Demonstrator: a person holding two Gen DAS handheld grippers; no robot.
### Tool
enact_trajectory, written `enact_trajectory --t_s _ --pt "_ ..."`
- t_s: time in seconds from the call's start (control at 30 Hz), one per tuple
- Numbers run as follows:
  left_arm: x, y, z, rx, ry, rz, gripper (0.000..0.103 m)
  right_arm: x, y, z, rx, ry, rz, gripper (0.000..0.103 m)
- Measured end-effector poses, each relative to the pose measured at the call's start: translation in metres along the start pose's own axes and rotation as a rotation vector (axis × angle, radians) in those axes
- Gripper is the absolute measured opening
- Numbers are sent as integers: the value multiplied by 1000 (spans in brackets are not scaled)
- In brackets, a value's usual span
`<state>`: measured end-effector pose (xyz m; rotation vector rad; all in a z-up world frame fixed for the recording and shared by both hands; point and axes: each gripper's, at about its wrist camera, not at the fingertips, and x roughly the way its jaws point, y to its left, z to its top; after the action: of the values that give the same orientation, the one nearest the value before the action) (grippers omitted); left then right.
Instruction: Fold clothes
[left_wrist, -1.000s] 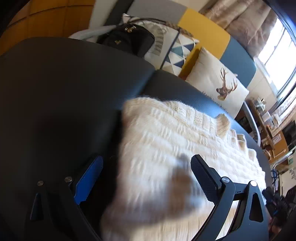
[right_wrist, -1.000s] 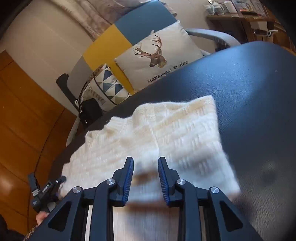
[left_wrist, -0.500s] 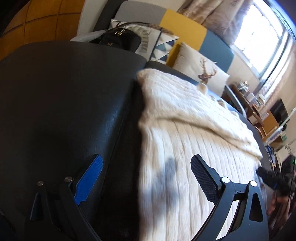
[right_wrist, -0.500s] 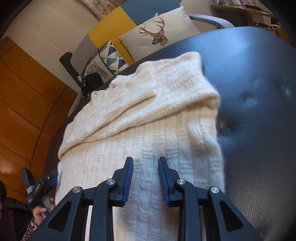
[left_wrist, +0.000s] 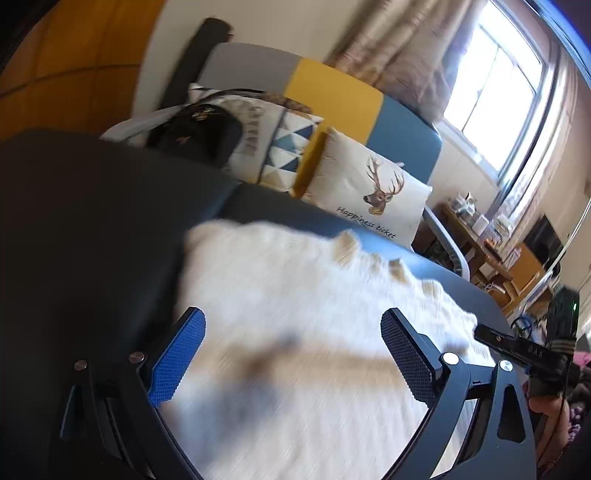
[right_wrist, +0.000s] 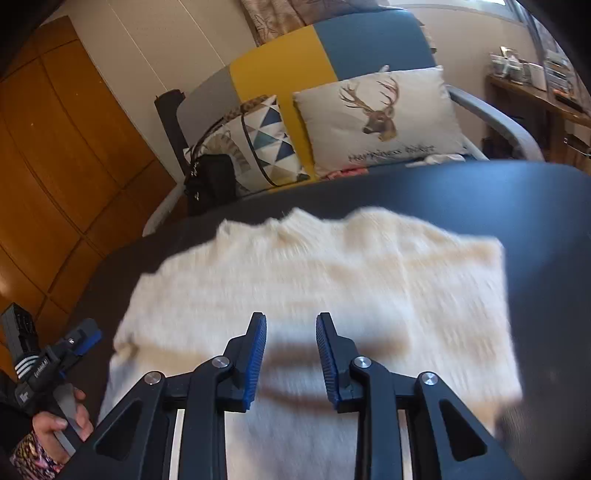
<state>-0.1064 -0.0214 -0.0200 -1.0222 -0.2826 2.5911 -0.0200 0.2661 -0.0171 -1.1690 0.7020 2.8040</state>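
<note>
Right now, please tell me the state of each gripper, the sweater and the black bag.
Left gripper: open wide, holding nothing.
Right gripper: open, a narrow gap, nothing between the fingers.
White sweater: lying on the dark table, image blurred.
Black bag: on the sofa, whether zipped cannot be told.

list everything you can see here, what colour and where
sweater: 1, cream knit, lying on the dark table, blurred
table: 1, black padded top, under the sweater
deer cushion: 1, white with a stag print, on the sofa behind the table
triangle cushion: 1, white with blue triangles, left of the deer cushion
black bag: 1, on the sofa at the left end
sofa: 1, grey, yellow and blue back panels
curtain: beige, beside the window
window: 1, bright, far right
wooden panels: orange-brown, left wall
side shelf: wooden, cluttered, far right
left gripper: black, blue pads, wide open over the sweater
right gripper: black, blue pads, open, nothing between
hand: 1, holding the left gripper's handle
</note>
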Motion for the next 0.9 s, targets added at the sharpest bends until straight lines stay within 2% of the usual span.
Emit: enact_trajectory --t_s 0.13,0.23,0.3,0.37,0.5,0.63,0.73,0.83,0.87,0.9 --pt "64 -44 23 104 69 120 98 52 2 45 -30 34 -15 25" --pt "97 -56 28 142 110 192 98 85 -2 53 -75 99 -33 25" --pt "113 -58 32 160 119 224 98 107 -4 59 -105 142 -46 25" --pt "131 -58 35 168 164 232 98 128 -7 64 -134 183 -58 25" --pt "154 -49 29 197 228 246 98 137 -13 65 -161 167 -82 19" --pt "149 -47 23 195 189 265 98 140 -20 63 -139 135 -128 10" --pt "148 -46 25 191 196 259 98 140 -21 63 -109 121 -139 10" --pt "136 -43 32 171 169 202 98 134 -13 70 -120 125 -125 20" --pt "131 -42 34 161 153 180 98 125 -6 73 -134 97 -90 25" --pt "126 -38 35 150 140 188 98 117 3 76 -159 69 -33 25"
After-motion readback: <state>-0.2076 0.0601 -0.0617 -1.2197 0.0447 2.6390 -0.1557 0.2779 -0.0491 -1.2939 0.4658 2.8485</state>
